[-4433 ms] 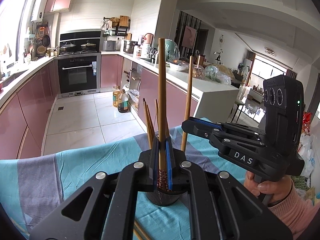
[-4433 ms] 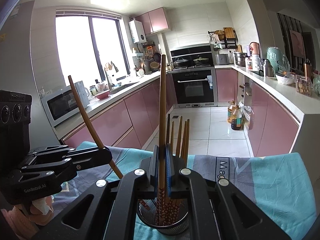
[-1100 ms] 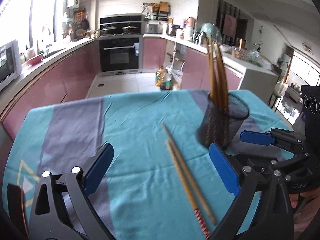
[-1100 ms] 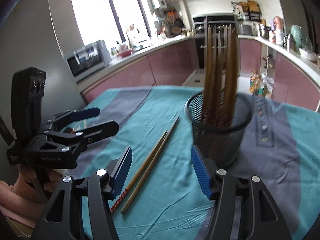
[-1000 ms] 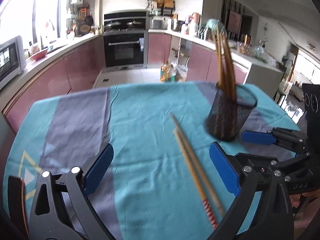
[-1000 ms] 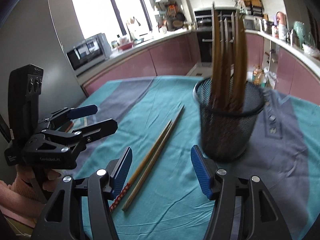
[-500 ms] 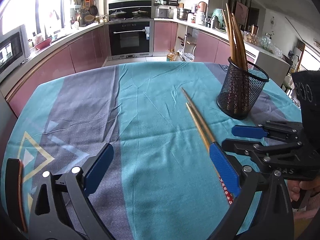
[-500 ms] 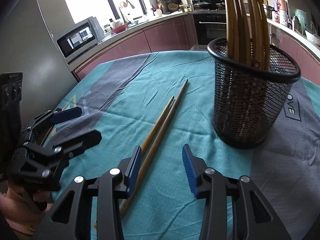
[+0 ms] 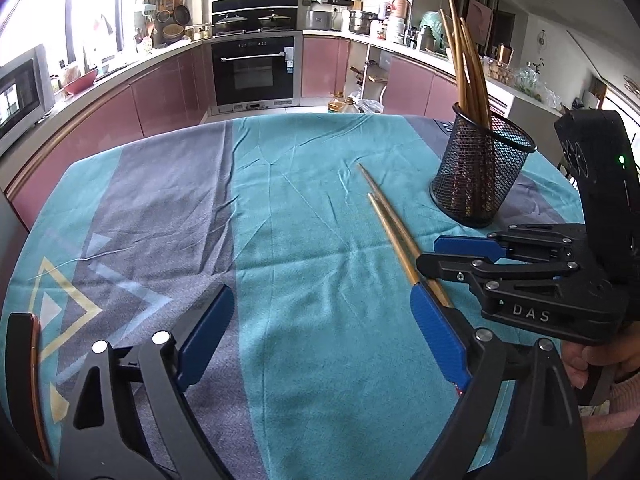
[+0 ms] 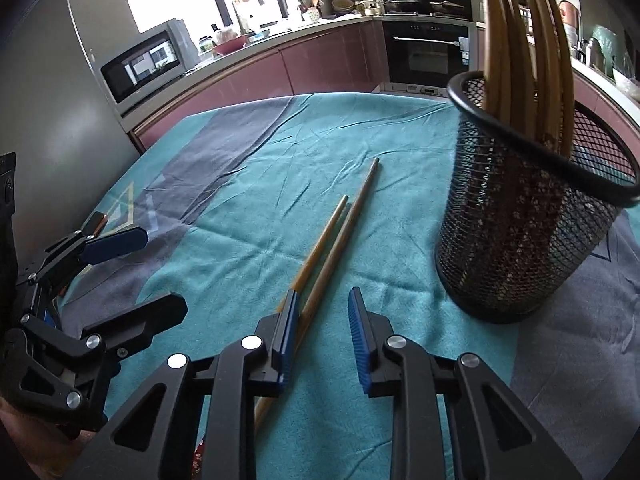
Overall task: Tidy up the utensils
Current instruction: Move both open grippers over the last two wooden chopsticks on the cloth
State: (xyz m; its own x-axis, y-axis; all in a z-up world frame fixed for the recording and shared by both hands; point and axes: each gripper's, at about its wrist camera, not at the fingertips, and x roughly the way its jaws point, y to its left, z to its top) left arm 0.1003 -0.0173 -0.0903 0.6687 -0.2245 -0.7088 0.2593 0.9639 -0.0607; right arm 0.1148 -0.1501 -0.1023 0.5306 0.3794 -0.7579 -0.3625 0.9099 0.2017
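Two wooden chopsticks (image 10: 332, 236) lie side by side on the teal and grey tablecloth (image 10: 248, 184), left of a black mesh cup (image 10: 528, 216) holding several chopsticks upright. My right gripper (image 10: 322, 332) hangs low over their near ends. Its jaws are closing, with one chopstick between the pads and the other under the left pad, neither pressed. In the left wrist view the chopsticks (image 9: 390, 228) run toward my right gripper (image 9: 430, 252), with the cup (image 9: 480, 176) behind. My left gripper (image 9: 320, 336) is wide, its jaws closing slightly over bare cloth.
A dark flat object with an orange edge (image 9: 24, 380) lies at the cloth's near left corner. A hand (image 9: 580, 368) holds the right gripper's handle. Pink kitchen cabinets and an oven (image 9: 256, 68) stand beyond the table's far edge.
Both grippers have let go of the chopsticks they held over the cup and come down toward the table. The right jaws narrowed around the lying pair.
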